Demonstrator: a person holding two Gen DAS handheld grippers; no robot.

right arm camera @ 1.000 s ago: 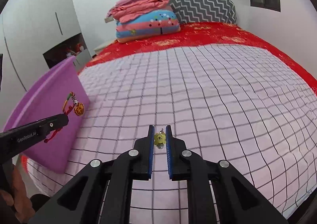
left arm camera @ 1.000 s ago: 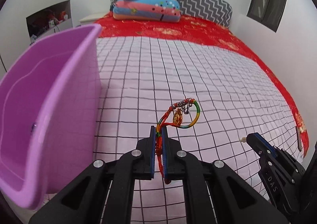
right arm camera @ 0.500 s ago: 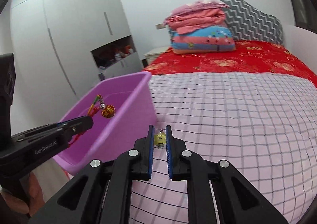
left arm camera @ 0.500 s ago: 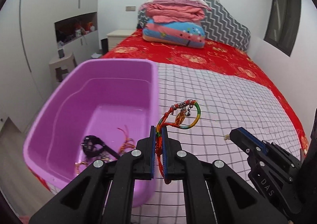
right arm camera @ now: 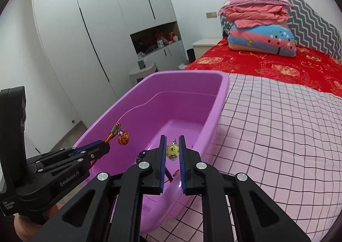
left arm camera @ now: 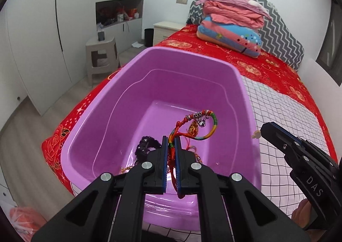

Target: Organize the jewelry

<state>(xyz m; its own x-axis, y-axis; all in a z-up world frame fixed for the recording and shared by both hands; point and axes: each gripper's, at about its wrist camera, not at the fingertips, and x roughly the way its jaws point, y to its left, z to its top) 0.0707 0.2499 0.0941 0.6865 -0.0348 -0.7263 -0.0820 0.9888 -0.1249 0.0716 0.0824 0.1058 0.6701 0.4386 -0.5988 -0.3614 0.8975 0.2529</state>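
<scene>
A purple plastic tub (left arm camera: 239, 83) (right arm camera: 222, 86) stands on the bed's near left corner. My left gripper (left arm camera: 171, 141) (right arm camera: 105, 145) is shut on a rainbow cord bracelet (left arm camera: 210, 126) with a red-gold charm (right arm camera: 124, 139) and holds it above the tub's inside. My right gripper (right arm camera: 172, 143) (left arm camera: 261, 132) is shut on a small yellow bear charm (right arm camera: 172, 149) just over the tub's near right rim. A black bracelet (left arm camera: 147, 145) and thin gold and red pieces lie on the tub floor.
The bed carries a pink checked sheet (right arm camera: 277, 130) over a red cover (left arm camera: 267, 66). Folded quilts (left arm camera: 233, 19) and a grey zigzag pillow are at the headboard. A beige stool (left arm camera: 100, 53) and white wardrobes stand on the left, off the bed.
Both grippers swung left from over the checked sheet to the tub. The bracelet now hangs over the tub's inside, and the yellow charm has reached its rim.
</scene>
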